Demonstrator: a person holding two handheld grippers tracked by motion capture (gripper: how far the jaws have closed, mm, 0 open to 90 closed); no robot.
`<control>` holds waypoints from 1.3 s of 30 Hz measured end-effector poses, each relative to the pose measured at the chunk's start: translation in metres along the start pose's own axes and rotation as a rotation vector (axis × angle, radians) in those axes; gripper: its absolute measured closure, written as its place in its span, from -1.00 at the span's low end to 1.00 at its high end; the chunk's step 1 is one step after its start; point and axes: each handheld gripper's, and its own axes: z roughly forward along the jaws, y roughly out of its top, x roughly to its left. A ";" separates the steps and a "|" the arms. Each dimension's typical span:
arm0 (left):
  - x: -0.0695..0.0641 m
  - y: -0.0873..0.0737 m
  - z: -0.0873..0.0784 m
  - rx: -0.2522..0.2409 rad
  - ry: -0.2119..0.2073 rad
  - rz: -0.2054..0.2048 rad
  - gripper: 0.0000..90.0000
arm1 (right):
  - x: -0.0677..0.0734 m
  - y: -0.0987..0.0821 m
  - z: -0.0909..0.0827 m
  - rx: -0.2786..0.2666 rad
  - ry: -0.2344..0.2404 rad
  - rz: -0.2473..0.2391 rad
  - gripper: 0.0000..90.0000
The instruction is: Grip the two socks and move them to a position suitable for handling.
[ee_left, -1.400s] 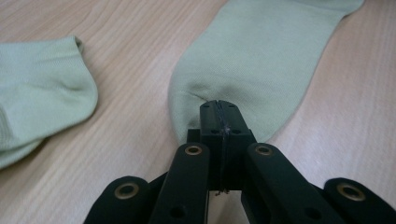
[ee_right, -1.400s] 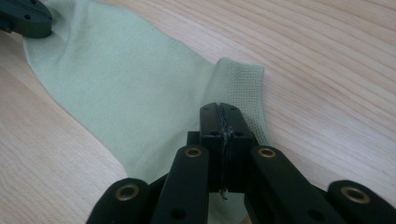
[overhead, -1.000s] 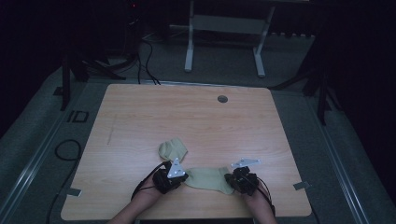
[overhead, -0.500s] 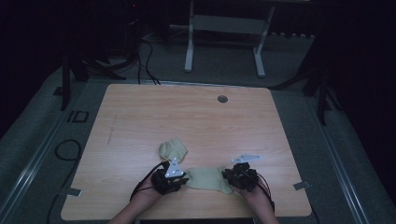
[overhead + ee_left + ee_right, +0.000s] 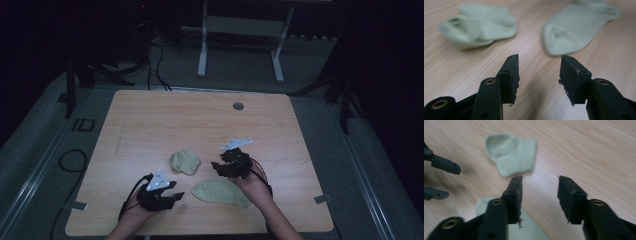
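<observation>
Two pale green socks lie on the wooden table (image 5: pixel 150 120). One sock (image 5: pixel 185 161) (image 5: pixel 477 23) (image 5: pixel 511 153) is folded over near the middle. The other sock (image 5: pixel 220 192) (image 5: pixel 577 22) (image 5: pixel 484 206) lies flat nearer the front edge. My left gripper (image 5: pixel 176 196) (image 5: pixel 539 75) is open just left of the flat sock, with bare wood between its jaws. My right gripper (image 5: pixel 216 167) (image 5: pixel 539 195) is open too, raised above the flat sock's far end and aimed toward the folded sock. In the right gripper view the left gripper's fingers (image 5: pixel 446 167) enter at the left edge.
A small round grommet (image 5: pixel 238 106) sits near the table's far edge. Beyond the table stand a white metal frame (image 5: pixel 240 45) and dark cables (image 5: pixel 155 60) on the grey floor. Tape marks (image 5: pixel 322 199) sit at the front corners.
Both grippers have let go of the flat sock's ends. The left one drew back to the left and the right one lifted and moved away toward the table's middle.
</observation>
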 end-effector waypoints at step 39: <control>0.023 -0.018 -0.010 0.021 0.083 -0.149 -0.87 | 0.057 0.056 0.146 0.167 -0.066 -0.069 0.80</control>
